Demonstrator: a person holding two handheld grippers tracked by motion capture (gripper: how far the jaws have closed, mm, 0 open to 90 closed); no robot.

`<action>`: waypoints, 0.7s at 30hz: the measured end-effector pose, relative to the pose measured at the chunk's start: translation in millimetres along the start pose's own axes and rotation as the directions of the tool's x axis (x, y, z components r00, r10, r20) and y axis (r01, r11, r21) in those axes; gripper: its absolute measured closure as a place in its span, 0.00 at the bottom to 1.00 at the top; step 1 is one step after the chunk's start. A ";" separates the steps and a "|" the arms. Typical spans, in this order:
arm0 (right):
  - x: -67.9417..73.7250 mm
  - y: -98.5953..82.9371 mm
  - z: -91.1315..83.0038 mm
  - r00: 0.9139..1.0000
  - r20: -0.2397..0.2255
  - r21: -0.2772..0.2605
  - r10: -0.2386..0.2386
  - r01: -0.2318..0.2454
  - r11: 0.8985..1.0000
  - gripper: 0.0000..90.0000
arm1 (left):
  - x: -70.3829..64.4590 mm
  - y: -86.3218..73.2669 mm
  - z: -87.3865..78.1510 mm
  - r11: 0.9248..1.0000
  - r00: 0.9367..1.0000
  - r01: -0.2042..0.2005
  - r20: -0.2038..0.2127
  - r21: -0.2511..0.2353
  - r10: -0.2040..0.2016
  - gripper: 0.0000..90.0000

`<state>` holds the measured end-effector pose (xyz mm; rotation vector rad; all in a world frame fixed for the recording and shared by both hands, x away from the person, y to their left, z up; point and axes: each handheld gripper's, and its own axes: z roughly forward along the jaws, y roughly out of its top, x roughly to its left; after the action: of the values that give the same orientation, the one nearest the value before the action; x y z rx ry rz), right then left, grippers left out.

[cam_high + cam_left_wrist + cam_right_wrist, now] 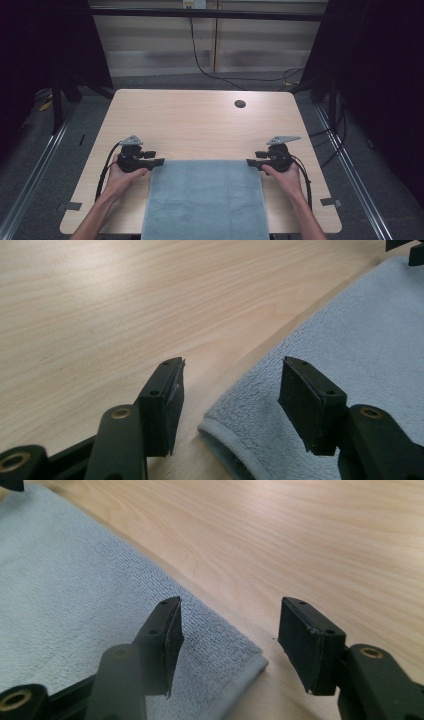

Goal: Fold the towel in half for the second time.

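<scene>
Both claws, left [230, 390] and right [227, 630], gaping at far towel [205, 197] corners. Nothing grasped yet. Fold not started, towel flat on table [200, 120].

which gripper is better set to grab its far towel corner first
Left, narrowly. The left gripper has the towel corner between its open jaws; the right gripper has its corner nearer one jaw.

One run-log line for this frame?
left gripper: open, at towel far-left corner | right gripper: open, at far-right corner | towel: flat on table
</scene>
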<state>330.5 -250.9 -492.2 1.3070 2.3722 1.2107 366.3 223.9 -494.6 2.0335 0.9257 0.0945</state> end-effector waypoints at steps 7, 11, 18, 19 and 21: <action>1.7 -3.5 11.2 1.000 -0.011 0.045 -0.019 0.019 0.999 0.51 | -4.7 -3.0 5.4 0.998 0.999 -0.045 -0.012 0.047 0.045 0.47; 4.2 -4.9 12.5 1.000 -0.010 0.054 -0.024 0.024 0.998 0.50 | -0.8 -6.3 6.3 0.998 0.999 -0.035 -0.006 0.051 0.035 0.48; 3.8 -13.1 6.7 1.000 -0.031 0.030 -0.002 0.002 1.000 0.66 | -0.6 -14.6 0.6 0.997 0.998 -0.067 0.020 0.045 0.066 0.57; 3.4 -13.7 6.3 0.999 -0.035 0.028 -0.001 0.002 1.000 0.68 | -1.3 -15.7 0.2 0.996 0.997 -0.076 0.025 0.044 0.075 0.58; 3.9 -14.9 6.0 0.999 -0.042 0.025 0.006 -0.005 1.000 0.71 | -2.4 -16.5 0.1 0.994 0.995 -0.097 0.027 0.046 0.096 0.66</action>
<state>321.8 -248.8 -506.1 1.3095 2.4219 1.2257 355.1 227.9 -506.3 2.1184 0.8205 0.1004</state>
